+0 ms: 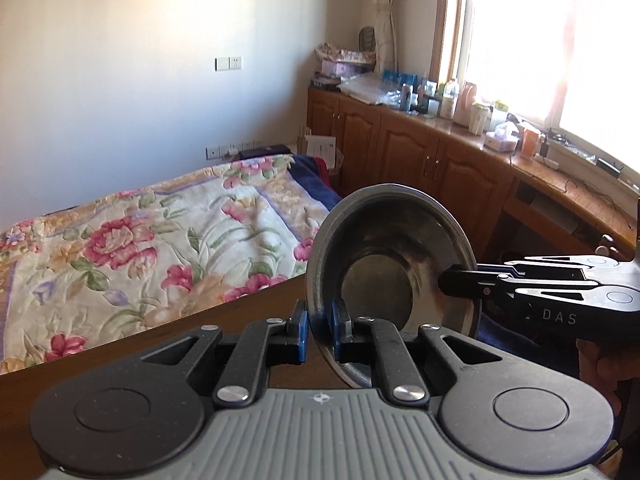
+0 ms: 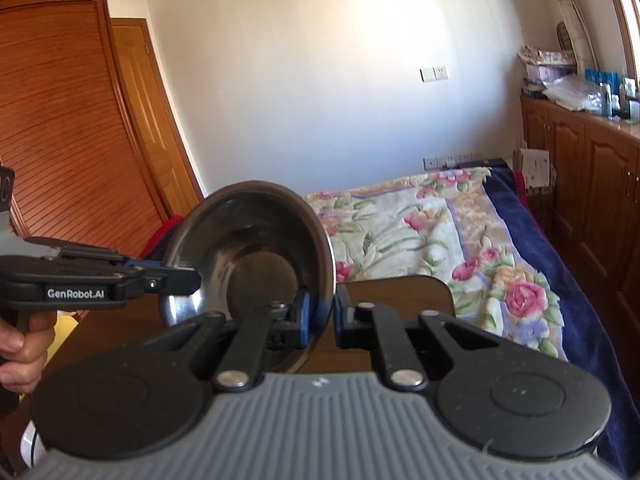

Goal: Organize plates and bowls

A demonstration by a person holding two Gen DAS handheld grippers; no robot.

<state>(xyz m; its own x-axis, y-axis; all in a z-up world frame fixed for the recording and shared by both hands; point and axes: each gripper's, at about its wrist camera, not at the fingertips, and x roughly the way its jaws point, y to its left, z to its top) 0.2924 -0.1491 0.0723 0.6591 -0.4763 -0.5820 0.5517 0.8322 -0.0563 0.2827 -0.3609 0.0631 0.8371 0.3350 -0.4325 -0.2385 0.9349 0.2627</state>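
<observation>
Bedroom setting: dark wooden table (image 1: 248,320) beside a floral quilted bed (image 1: 160,232). Round stainless steel bowl (image 1: 394,256), shiny with a flat base, is held tilted on edge above the table. Left gripper (image 1: 319,330) and right gripper (image 2: 321,314) each pinch opposite rim sections.

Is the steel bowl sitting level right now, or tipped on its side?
Tipped on edge and empty: the steel bowl shows its bare inside to both cameras, rim pinched by the left gripper and the right gripper.
</observation>
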